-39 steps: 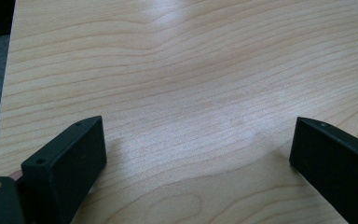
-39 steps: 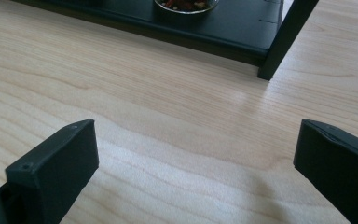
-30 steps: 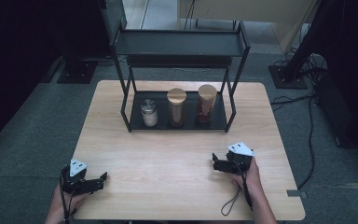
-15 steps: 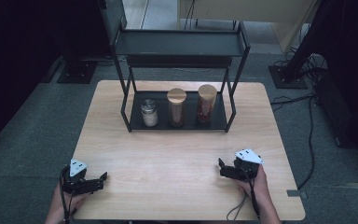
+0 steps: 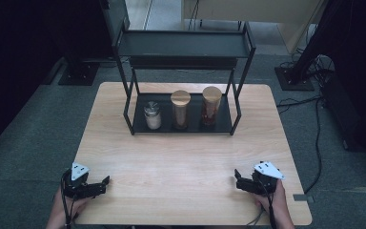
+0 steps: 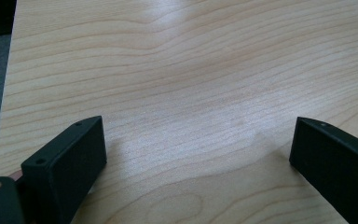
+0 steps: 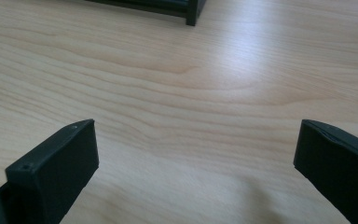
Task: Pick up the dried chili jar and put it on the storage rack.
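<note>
A black two-tier rack (image 5: 183, 126) stands at the back of the wooden table (image 5: 186, 157). Its lower shelf holds three jars: a short one with a silver lid and white contents (image 5: 152, 115), a tall one with a wooden lid (image 5: 180, 109), and another tall wooden-lidded one with dark red contents (image 5: 211, 106). My left gripper (image 5: 106, 182) rests near the table's front left corner, open, nothing between its jaws (image 6: 196, 154). My right gripper (image 5: 237, 179) sits near the front right, open and empty (image 7: 196, 154). Both point towards the table's middle.
The rack's upper shelf (image 5: 183, 45) is bare. A rack foot (image 7: 193, 14) shows at the top of the right gripper view. Cables (image 5: 314, 114) and stand bases (image 5: 78, 74) lie on the grey floor around the table.
My right gripper has drawn back towards the table's front right edge. The left gripper has stayed in place.
</note>
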Motion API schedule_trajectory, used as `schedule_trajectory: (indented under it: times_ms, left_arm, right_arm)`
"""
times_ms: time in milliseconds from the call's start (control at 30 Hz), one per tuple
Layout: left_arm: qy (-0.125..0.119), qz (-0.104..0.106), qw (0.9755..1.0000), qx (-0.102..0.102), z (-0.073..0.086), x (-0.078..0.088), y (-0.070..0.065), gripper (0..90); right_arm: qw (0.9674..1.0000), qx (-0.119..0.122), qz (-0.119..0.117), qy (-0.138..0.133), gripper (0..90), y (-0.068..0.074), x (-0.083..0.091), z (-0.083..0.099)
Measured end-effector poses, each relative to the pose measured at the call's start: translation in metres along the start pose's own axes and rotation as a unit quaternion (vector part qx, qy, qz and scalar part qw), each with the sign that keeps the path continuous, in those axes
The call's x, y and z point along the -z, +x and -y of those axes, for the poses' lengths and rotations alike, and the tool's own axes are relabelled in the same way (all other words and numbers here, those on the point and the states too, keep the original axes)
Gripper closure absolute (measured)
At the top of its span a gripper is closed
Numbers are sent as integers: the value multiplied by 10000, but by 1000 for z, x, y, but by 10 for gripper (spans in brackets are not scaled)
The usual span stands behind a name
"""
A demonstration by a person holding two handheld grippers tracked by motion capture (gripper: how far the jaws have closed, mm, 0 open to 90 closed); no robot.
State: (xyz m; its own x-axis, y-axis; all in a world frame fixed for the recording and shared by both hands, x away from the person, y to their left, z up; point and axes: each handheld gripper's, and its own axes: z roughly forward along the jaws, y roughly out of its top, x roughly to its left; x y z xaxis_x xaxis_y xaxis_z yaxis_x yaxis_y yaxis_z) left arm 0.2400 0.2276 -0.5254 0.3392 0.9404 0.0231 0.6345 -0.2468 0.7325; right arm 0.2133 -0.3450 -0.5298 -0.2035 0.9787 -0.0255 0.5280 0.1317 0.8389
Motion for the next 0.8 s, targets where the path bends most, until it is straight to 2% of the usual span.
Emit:
schedule_trajectory:
  times_ms: [800]
  left_arm:
    - [0,-13,10000,18,0,0,0,38]
  right_arm:
    - [9988,-208,431,31,0,-42,41,30]
